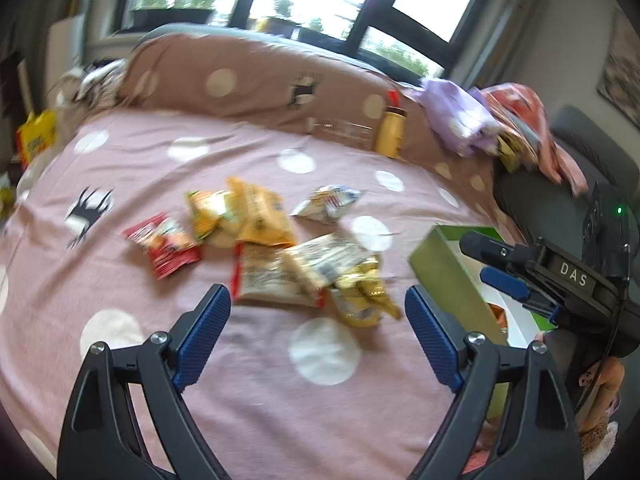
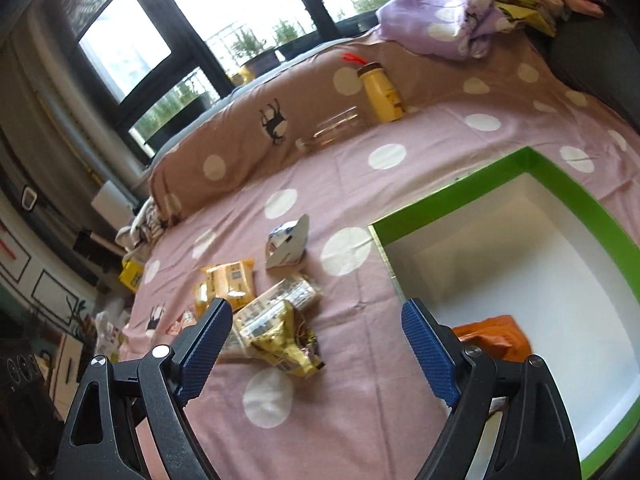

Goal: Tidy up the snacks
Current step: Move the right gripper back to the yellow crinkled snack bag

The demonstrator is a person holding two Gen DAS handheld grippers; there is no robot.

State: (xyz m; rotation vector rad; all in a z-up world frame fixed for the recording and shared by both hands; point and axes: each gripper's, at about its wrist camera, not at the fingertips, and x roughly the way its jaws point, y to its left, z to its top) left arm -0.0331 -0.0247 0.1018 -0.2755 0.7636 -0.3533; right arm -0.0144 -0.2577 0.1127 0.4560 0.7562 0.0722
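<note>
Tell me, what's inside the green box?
Inside the green box lies one orange snack packet on the white bottom. The right gripper's blue pad hides part of the packet, and the near corner is out of view.

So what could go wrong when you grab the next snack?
The snacks lie heaped and overlapping, so open fingers might pinch two at once or snag the sheet. The right gripper sits close by over the box, so the two could bump.
</note>
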